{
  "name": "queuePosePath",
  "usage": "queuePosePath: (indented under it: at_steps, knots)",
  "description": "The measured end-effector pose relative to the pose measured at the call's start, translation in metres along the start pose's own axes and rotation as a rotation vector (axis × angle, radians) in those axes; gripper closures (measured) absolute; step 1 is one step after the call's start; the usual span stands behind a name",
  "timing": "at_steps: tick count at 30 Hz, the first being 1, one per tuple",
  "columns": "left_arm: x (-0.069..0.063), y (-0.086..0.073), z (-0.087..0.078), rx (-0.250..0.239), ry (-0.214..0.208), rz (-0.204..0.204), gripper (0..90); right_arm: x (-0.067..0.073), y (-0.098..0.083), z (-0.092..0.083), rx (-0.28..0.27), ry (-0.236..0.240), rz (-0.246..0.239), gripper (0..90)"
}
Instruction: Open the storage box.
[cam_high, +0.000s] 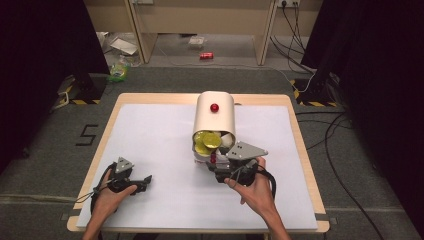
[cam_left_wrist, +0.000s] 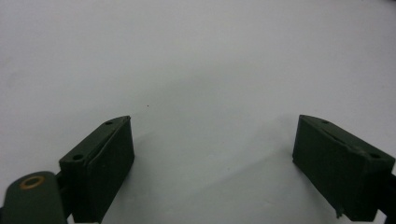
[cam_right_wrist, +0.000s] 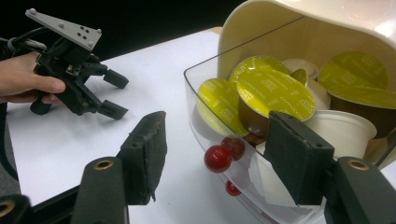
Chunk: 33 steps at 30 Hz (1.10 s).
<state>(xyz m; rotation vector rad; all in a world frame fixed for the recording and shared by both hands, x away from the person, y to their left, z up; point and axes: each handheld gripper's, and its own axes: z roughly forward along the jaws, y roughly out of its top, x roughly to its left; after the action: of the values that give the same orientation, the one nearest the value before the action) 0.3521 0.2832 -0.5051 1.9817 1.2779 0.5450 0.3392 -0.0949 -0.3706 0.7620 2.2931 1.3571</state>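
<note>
The cream dispenser (cam_high: 215, 117) stands at the middle of the white mat (cam_high: 150, 130), toward its far edge. Its clear drawer (cam_right_wrist: 205, 121), pulled out toward the person and crowded with yellow-lidded capsules (cam_right_wrist: 273, 91), blocks the way in front of it. Left of the dispenser the mat lies bare out to the left gripper (cam_high: 145, 180). Right of the dispenser a narrower bare strip runs to the mat's edge.

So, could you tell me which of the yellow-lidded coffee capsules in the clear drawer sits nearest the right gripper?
The brown-bodied capsule at the front, its yellow lid facing up, just behind the right gripper. The other yellow lids sit behind or beside it.
</note>
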Motion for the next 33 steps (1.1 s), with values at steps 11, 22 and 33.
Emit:
queuePosePath:
  at_steps: [11,22,33]
  knots:
    - [0.0,0.0,0.0,0.0,0.001,0.001,11.8,0.004,-0.002,-0.003,0.007,0.009,0.001,39.3]
    - [0.0,0.0,0.0,0.0,0.001,0.001,11.8,0.009,-0.004,-0.005,0.012,0.013,-0.011,39.3]
    - [0.0,0.0,0.0,-0.001,0.001,0.0,11.8,0.013,-0.006,-0.008,0.018,0.019,-0.012,40.3]
